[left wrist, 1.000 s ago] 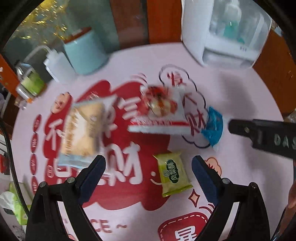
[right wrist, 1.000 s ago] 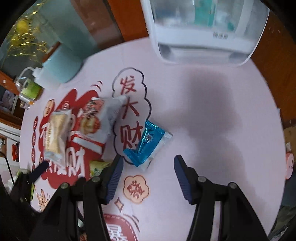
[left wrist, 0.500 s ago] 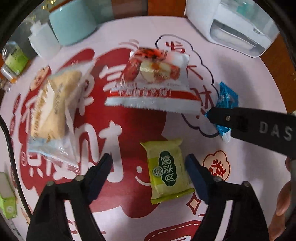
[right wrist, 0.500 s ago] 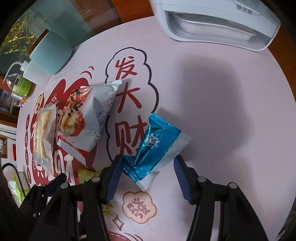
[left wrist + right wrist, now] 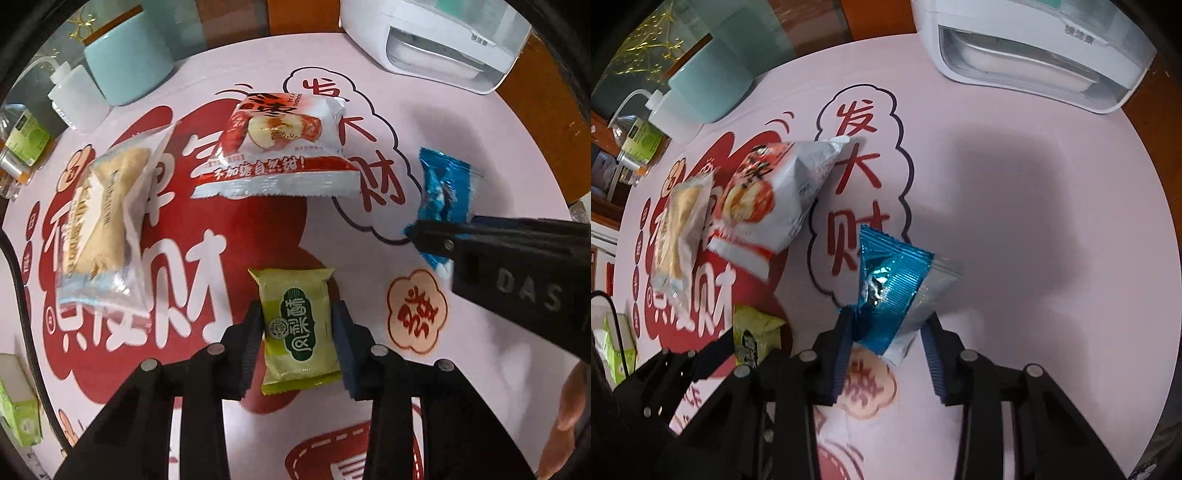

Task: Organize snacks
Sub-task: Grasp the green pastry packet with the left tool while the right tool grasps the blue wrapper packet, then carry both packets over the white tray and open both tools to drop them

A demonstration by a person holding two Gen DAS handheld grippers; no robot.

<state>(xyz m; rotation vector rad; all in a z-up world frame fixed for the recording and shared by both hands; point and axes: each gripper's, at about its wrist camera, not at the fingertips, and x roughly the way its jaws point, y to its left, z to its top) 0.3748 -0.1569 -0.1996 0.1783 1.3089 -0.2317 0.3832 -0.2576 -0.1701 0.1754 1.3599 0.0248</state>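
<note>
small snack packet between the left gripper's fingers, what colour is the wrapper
Yellow-green, with a dark green round label with white characters: the small snack packet, clearest in the left wrist view.

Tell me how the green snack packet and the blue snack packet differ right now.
The green packet is matte with a dark green round logo; the blue packet is shiny, crinkled foil with a silver end. The green one lies flat and straight between the left gripper fingers; the blue one sits askew in the right gripper. Both are small sealed packets.
</note>
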